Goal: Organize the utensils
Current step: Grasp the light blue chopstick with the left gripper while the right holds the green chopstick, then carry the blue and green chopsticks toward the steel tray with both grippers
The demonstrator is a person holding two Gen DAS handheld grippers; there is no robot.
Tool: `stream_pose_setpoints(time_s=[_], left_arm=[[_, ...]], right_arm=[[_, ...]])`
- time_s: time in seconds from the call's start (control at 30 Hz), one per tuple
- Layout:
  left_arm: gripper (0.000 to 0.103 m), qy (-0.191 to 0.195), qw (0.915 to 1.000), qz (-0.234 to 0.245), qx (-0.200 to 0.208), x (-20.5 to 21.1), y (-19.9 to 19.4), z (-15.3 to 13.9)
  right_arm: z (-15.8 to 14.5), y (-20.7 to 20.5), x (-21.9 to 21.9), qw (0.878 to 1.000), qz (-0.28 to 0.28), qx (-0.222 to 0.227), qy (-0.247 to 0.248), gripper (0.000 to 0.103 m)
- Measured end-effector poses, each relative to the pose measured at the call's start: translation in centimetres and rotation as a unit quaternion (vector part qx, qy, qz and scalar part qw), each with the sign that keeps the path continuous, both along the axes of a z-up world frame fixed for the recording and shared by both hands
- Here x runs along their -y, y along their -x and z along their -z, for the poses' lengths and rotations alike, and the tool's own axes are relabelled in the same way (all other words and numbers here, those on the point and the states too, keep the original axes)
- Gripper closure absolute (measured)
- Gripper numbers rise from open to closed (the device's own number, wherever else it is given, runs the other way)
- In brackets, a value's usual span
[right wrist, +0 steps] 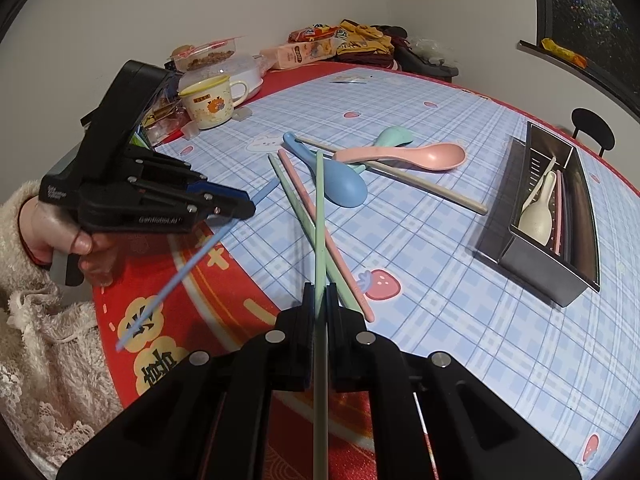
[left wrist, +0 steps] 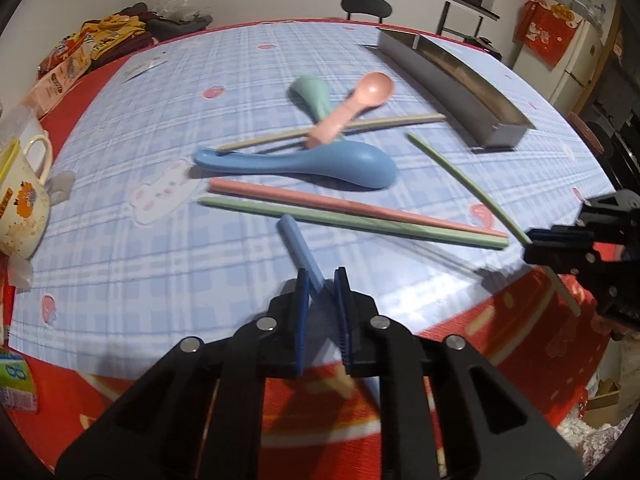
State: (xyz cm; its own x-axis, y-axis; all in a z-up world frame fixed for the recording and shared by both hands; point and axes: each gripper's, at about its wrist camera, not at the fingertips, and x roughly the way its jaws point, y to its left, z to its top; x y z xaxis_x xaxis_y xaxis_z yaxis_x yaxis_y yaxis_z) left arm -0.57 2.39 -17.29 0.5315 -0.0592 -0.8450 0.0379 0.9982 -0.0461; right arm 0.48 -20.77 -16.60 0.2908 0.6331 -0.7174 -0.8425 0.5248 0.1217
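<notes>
We see a table under a blue checked cloth; on it lie spoons, chopsticks, a metal tray and a mug.

light: even, bright indoor, overhead | glare: soft sheen on surface at 5 o'clock | shadows: faint, short | blur: left-view blue chopstick smeared | distortion: strong fisheye bowing, dark vignette corners

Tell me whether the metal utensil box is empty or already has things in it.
Not empty. The right wrist view shows the metal utensil box holding a cream spoon and a pink chopstick along its inner wall.
</notes>
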Motion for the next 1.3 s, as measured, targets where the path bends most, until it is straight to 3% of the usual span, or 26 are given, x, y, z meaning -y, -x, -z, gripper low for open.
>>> stream_pose_setpoints(time_s=[0.17,0.3,0.77,0.97,1.07,1.3], left_arm=[[0.09,-0.005,0.9998,-0.02,-0.006,-2.1,-0.6,0.0],[0.085,0.007,0.9998,-0.016,-0.014,-2.4,0.8,-0.2],[0.081,-0.065,0.997,0.035,0.023,-0.4,5.9,0.4],[0.081,-0.053,0.9971,0.044,0.032,-0.8,6.1,0.4],[0.091,-0.052,0.9972,0.041,0.036,-1.1,6.2,0.5],[0.093,0.028,0.9987,0.018,0.038,-3.5,6.0,0.4]], right_arm=[[-0.1,0.0,-0.3,1.0,0.011,-0.003,-0.008,0.097],[0.3,-0.2,-0.5,0.999,0.025,-0.016,-0.014,0.097],[0.0,-0.1,-0.8,0.998,0.043,-0.029,-0.028,0.097],[-0.2,-0.6,-0.4,0.997,0.058,-0.04,-0.041,0.097],[-0.2,-1.0,-0.1,0.995,0.07,-0.048,-0.049,0.097],[0.1,-1.9,0.6,0.991,0.1,-0.065,-0.068,0.097]])
